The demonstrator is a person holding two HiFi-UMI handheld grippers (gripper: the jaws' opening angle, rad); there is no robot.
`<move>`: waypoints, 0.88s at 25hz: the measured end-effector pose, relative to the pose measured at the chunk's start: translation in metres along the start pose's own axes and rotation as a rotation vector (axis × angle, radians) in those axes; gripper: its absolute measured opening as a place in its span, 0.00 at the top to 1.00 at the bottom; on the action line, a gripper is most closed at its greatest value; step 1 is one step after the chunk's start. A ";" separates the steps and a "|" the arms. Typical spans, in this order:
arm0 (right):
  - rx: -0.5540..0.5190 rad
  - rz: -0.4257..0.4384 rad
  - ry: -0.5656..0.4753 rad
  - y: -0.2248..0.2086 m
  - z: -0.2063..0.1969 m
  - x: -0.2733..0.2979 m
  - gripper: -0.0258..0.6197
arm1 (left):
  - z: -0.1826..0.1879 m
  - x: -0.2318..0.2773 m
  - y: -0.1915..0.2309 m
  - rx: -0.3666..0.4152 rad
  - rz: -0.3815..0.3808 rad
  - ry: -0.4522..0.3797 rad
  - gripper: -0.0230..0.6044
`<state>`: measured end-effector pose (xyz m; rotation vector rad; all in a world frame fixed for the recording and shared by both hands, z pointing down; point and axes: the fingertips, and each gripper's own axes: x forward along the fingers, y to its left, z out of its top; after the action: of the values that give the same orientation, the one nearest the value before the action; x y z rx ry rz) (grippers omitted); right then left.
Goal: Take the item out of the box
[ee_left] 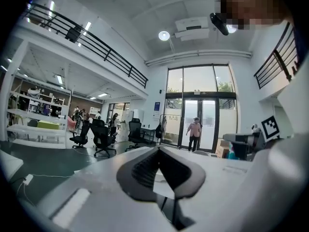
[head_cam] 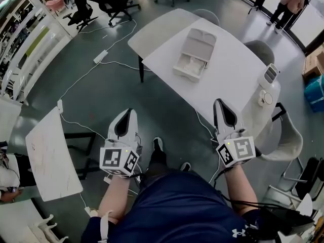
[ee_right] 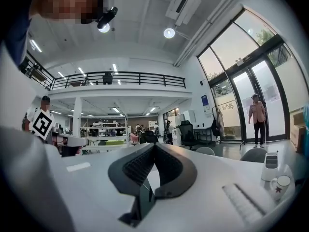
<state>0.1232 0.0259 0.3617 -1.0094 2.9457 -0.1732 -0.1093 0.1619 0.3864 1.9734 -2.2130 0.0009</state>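
1. Box (head_cam: 195, 53): it lies open on the white table (head_cam: 228, 70), close to the table's left edge and not far from its left corner. The lid is folded back away from the person.
2. Only the head view shows the box. Neither gripper view shows it, since each looks level across the tabletop towards the hall.
3. The left gripper view shows office chairs and shelving at its left and a person (ee_left: 194, 132) by the glass doors.
4. The right gripper view shows a white device (ee_right: 270, 166) with a grey panel and a cup (ee_right: 281, 182) beside it. In the head view they stand at the table's right edge.
5. The left gripper (head_cam: 127, 114) is held low over the floor, short of the table's near edge and well apart from the box. Its marker cube faces up and the forearm is bent in to the body.
6. The left gripper's jaws are clenched tip to tip with nothing between them.
7. The right gripper (head_cam: 220, 105) hangs at the table's near edge, towards the right corner, pointing across the top. Its jaws are likewise pressed together and empty.
8. The box's front half holds something white. What it is cannot be made out.
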 end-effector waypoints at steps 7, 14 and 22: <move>-0.009 -0.093 0.045 0.009 -0.001 0.063 0.96 | 0.017 0.072 0.045 0.022 -0.134 0.006 0.96; -0.017 -0.211 0.073 0.010 -0.006 0.109 0.96 | 0.017 0.134 0.084 0.017 -0.267 0.023 0.96; -0.019 -0.313 0.127 -0.022 -0.013 0.126 0.96 | 0.003 0.194 0.088 -0.019 -0.349 0.047 0.96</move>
<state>0.0367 -0.0676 0.3786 -1.5118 2.8815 -0.2226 -0.2168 -0.0187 0.4188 2.2937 -1.8065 -0.0192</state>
